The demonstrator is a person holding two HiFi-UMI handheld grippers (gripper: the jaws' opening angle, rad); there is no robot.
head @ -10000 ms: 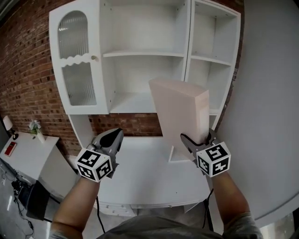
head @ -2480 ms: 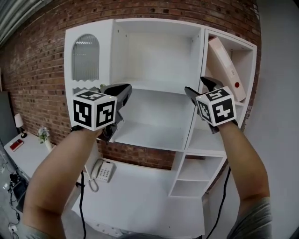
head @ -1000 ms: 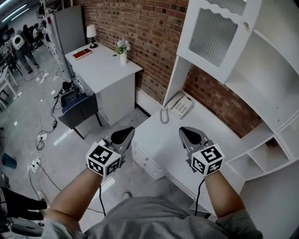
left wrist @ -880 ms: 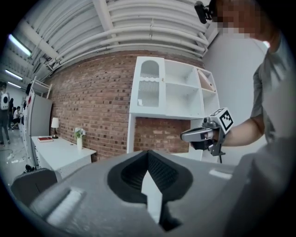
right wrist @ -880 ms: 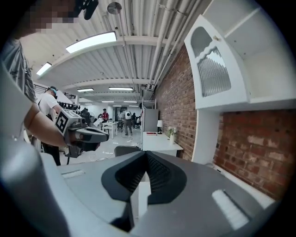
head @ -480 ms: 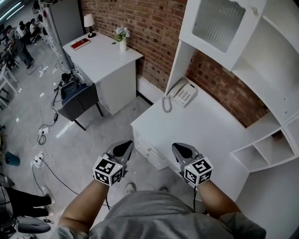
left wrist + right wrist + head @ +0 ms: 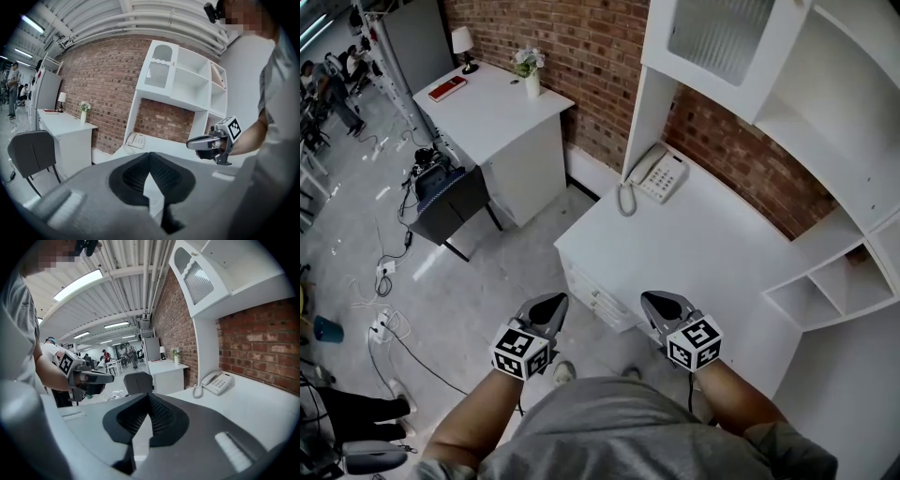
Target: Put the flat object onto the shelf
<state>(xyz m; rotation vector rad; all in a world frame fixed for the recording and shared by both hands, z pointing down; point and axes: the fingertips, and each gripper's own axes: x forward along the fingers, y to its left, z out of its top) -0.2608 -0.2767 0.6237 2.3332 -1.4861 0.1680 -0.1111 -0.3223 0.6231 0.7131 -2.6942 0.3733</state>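
The flat pinkish object [image 7: 217,76] leans in the top right compartment of the white shelf unit [image 7: 185,77] in the left gripper view; the head view does not show it. Both grippers hang low in front of my body, off the near edge of the white desk [image 7: 722,253]. My left gripper [image 7: 546,307] is shut and empty, its own jaws [image 7: 150,157] meeting at the tips. The right gripper [image 7: 661,305] is shut too, with nothing between its jaws [image 7: 149,397]. Each gripper shows in the other's view: the right [image 7: 194,142], the left [image 7: 105,377].
A white telephone [image 7: 656,173] sits on the desk against the brick wall. To the left stands a smaller white desk [image 7: 487,98] with a lamp, a plant and a red book, a black chair [image 7: 445,202] beside it. Cables lie on the grey floor [image 7: 394,281].
The right gripper held the flat object, then left it in the top right compartment. Since then both grippers have come down and back toward my body.
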